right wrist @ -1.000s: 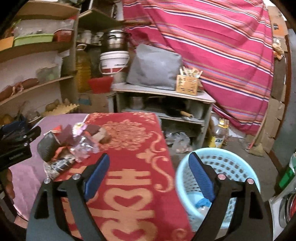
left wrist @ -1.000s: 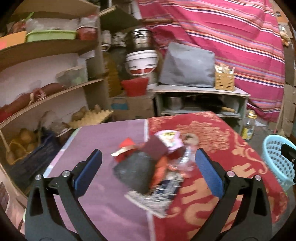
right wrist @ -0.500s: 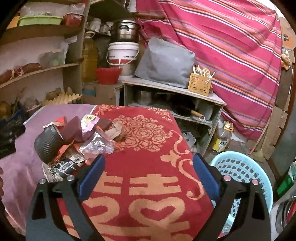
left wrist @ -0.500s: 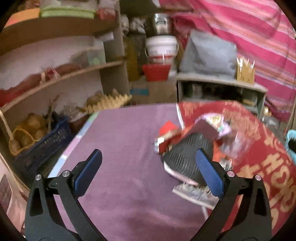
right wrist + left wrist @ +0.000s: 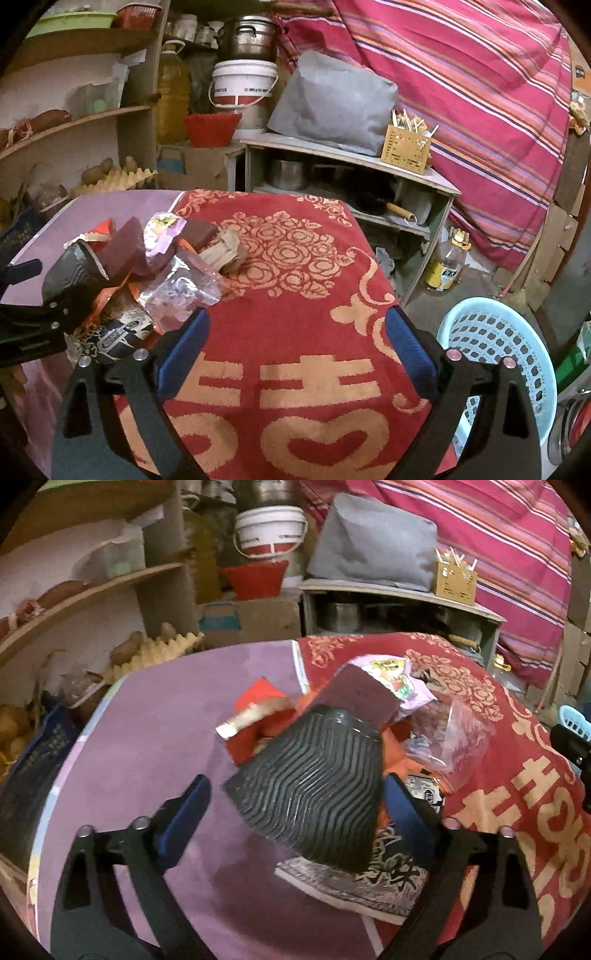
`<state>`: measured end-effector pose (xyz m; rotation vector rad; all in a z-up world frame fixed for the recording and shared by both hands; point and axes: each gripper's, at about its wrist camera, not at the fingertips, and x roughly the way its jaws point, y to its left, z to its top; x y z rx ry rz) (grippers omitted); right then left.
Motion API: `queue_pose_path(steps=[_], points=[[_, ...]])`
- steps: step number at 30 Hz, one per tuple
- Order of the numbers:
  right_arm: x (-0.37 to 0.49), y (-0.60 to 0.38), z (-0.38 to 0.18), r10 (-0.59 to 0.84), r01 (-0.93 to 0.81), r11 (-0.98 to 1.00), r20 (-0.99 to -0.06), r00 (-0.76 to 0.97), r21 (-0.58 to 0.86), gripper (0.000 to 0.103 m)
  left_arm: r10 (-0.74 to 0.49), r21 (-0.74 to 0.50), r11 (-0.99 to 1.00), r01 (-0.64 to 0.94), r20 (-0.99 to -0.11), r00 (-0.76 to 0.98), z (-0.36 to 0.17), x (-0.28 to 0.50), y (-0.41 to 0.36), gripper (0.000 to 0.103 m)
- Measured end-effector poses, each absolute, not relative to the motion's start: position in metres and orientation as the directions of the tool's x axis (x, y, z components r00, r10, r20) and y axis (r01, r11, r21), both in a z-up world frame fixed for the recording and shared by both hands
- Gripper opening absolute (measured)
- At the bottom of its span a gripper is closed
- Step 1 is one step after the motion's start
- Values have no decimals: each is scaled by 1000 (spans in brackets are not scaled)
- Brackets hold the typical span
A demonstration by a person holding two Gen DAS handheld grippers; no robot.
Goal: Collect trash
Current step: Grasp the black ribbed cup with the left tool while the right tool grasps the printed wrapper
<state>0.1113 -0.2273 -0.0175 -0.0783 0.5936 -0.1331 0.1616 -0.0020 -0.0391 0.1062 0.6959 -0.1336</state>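
**Left gripper closing around a black ribbed cup in the trash pile**

The left gripper (image 5: 295, 812) straddles the black ribbed cup (image 5: 314, 779), which lies on its side with its wider mouth toward the camera. The jaws stand wide and are closing; the cup sits between them, the right pad close against its wall and the left pad apart from it, so no grip is made yet. Approaching across the cup's body lets the pads meet its sides, probably the surest hold on a tapered, crushable shape.

The cup rests on top of the trash pile (image 5: 147, 266): beneath it a flat printed packet (image 5: 369, 878), behind it a maroon carton (image 5: 362, 696) and a pink snack wrapper (image 5: 395, 679), to its right a clear plastic bag (image 5: 450, 734), to its left red paper scraps (image 5: 258, 709). The pile straddles the seam where the purple cloth (image 5: 155, 738) meets the red patterned cloth (image 5: 295, 280).

The right gripper (image 5: 295, 350) hangs wide and empty over the red cloth, right of the pile, likely waiting its turn. Well to the right of the cup, on the floor beside the table, stands the light blue perforated basket (image 5: 498, 339), the probable destination.
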Motion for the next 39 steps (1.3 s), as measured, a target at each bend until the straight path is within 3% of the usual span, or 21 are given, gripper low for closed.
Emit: queue_pose_path(steps=[8,10,11,14,17,18,20,21,32,34,36,39], points=[[115,-222,-23,-121,84,992,-572,811,-90,93,-112,56,980,189,-632,766,-37,161,-1,85],[115,-220,-24,-122,84,992,-571,812,-93,93,-116,55,980,192,-626,771,-33,157,1,78],[115,-220,-25,-121,83,992,-571,812,-92,93,-122,51,979,196,-622,773,-30,154,3,62],[116,-214,-27,-113,71,993,-577,809,-95,93,-120,44,981,188,-620,775,-26,150,12,59],[116,-207,-30,-107,54,993,-582,806,-108,93,-124,36,982,187,-627,769,-29,150,19,66],[115,-205,-31,-105,48,992,-583,806,-113,93,-113,42,983,179,-631,767,-30,150,20,81],[114,-203,-32,-103,42,992,-585,804,-117,93,-61,79,987,138,-611,789,-32,149,22,95],[114,-203,-32,-102,42,992,-585,804,-116,93,-52,88,987,132,-606,794,-32,149,22,96],[115,-210,-29,-100,51,994,-588,802,-99,93,2,125,986,113,-682,731,-55,179,13,97],[117,-212,-28,-97,51,994,-589,802,-93,93,-3,102,989,104,-697,717,-56,182,18,92],[116,-212,-28,-93,48,995,-590,802,-90,93,-33,62,992,108,-705,709,-56,182,25,79],[115,-207,-26,-71,28,996,-591,803,-81,93,-45,35,995,97,-697,715,-48,175,35,73]])
